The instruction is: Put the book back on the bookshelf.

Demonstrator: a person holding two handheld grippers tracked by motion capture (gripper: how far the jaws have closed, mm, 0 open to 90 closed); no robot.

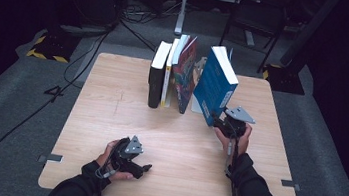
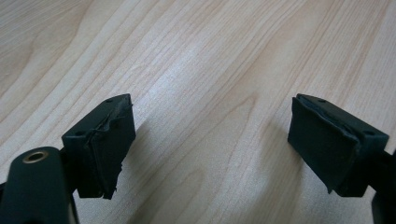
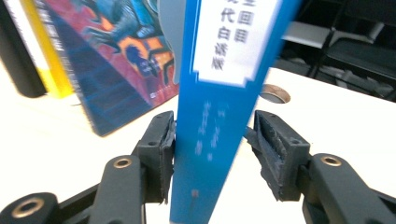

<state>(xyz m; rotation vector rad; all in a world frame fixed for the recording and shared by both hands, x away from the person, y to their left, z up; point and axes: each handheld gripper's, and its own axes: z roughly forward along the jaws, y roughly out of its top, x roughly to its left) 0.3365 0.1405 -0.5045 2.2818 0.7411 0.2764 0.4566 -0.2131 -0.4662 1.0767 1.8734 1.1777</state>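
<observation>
Now your right gripper has its jaws slackened around the blue book, right pad clear, so steady it upright before withdrawing.

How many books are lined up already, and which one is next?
About three books already stand in a row on the table. The blue book leans between the right gripper jaws, beside the row but not yet upright. The left gripper rests open and empty.
</observation>
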